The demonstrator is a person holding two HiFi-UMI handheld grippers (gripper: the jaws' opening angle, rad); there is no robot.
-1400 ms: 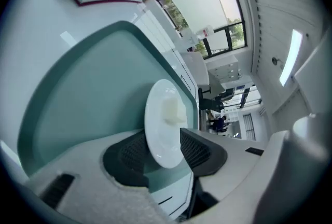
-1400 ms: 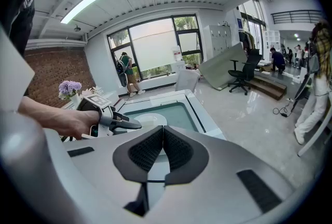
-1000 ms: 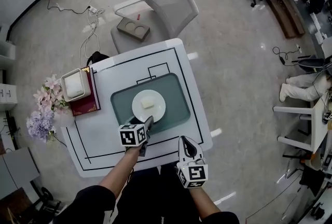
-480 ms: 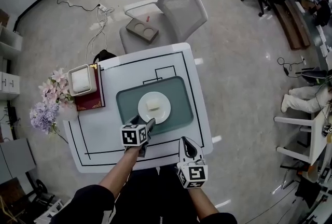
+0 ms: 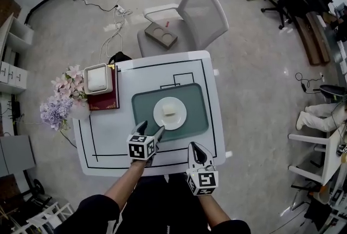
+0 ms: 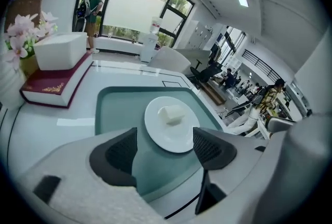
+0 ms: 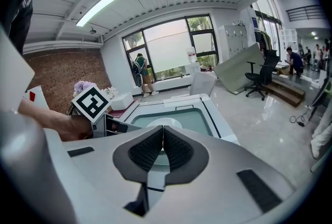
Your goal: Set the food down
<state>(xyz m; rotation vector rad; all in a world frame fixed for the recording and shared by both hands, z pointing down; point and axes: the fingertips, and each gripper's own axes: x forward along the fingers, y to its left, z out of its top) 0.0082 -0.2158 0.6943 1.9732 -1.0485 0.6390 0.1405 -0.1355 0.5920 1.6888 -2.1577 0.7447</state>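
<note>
Your left gripper (image 5: 152, 129), jaws just opened wide on nothing, hangs beside the round white plate (image 5: 179, 121) bearing the pale food block (image 5: 170, 110) on the grey-green mat (image 5: 142, 104); dipping forward would knock its rim. Your right gripper (image 5: 195, 150) is closed, empty.

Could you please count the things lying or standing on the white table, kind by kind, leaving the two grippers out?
plate: 1
piece of food, on the plate: 1
green tray, under the plate: 1
red book: 1
white box, on the book: 1
bunch of flowers, at the table's left edge: 1
Total: 6
</note>
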